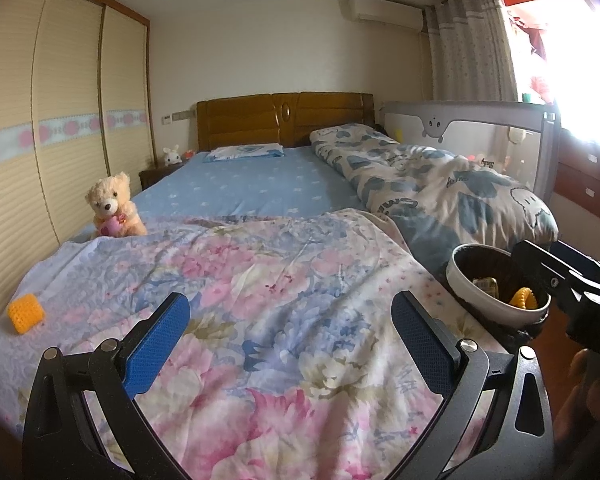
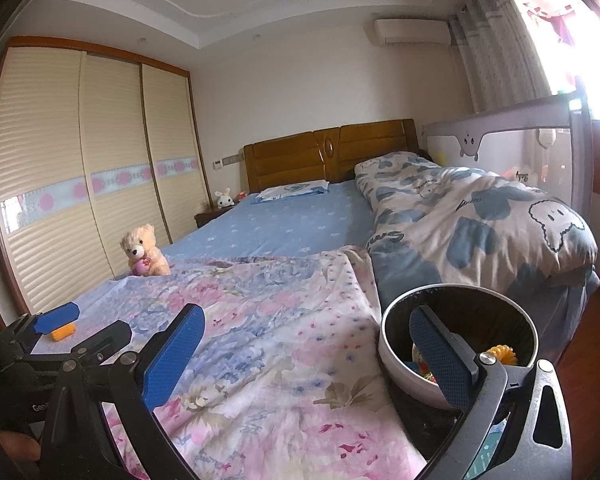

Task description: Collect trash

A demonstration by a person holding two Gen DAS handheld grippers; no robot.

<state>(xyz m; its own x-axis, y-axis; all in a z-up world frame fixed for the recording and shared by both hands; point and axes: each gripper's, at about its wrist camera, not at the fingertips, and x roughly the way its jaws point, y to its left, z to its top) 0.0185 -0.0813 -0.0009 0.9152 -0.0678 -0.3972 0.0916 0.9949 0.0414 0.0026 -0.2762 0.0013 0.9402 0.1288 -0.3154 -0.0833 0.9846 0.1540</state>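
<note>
A white trash bin [image 1: 480,292] with a dark liner stands at the right side of the bed's foot; it shows closer in the right wrist view [image 2: 400,368] and holds yellow and other scraps [image 1: 523,299]. A yellow spongy block [image 1: 26,313] lies on the floral quilt at the left edge, partly hidden by the left gripper in the right wrist view [image 2: 63,332]. My left gripper [image 1: 290,340] is open and empty over the quilt. My right gripper [image 2: 304,354] is open and empty, its right finger [image 2: 440,360] over the bin's mouth.
A floral quilt [image 1: 260,300] covers the foot of the bed. A teddy bear [image 1: 114,210] sits at the left edge. A rolled grey-blue duvet [image 1: 440,184] lies on the right side. A wardrobe [image 1: 40,120] stands left, and a crib rail [image 1: 480,124] right.
</note>
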